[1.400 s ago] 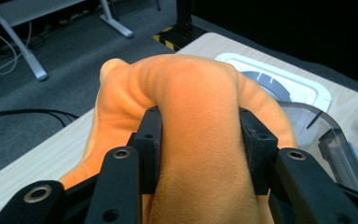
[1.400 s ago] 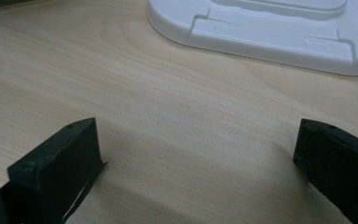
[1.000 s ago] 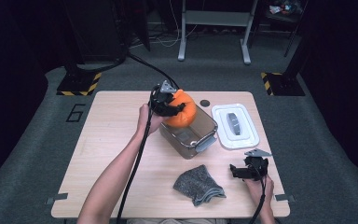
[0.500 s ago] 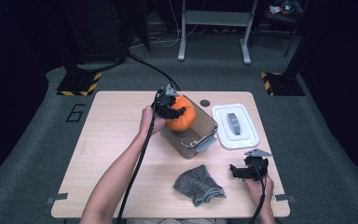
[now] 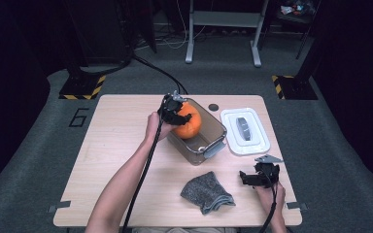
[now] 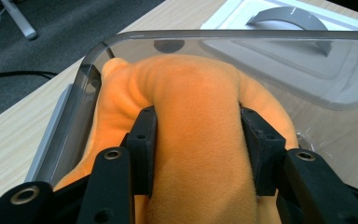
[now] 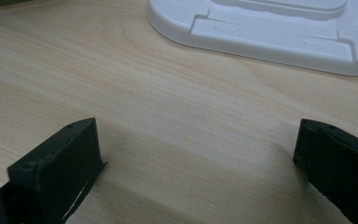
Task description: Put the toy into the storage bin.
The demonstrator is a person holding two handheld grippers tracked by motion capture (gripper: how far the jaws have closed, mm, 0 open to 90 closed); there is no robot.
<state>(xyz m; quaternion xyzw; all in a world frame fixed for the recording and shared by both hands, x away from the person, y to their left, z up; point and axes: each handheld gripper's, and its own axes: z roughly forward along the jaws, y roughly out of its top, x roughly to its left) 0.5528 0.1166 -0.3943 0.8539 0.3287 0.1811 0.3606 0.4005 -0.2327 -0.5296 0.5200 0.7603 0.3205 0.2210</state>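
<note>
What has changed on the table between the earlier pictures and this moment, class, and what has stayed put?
The left gripper has carried the orange plush toy lower into the clear container. Its fingers have just been opening a little, though they still press the toy's sides. The right gripper stays open near the table's front edge; the grey cloth and white lid have not moved.

A pale wooden table (image 5: pixel 121 145) is seen at the frame's centre. At its middle a clear bin (image 5: pixel 212 141) is set, a white lid (image 5: pixel 245 131) just to its right, and a grey cloth (image 5: pixel 206 193) lower down, near the bottom edge.
</note>
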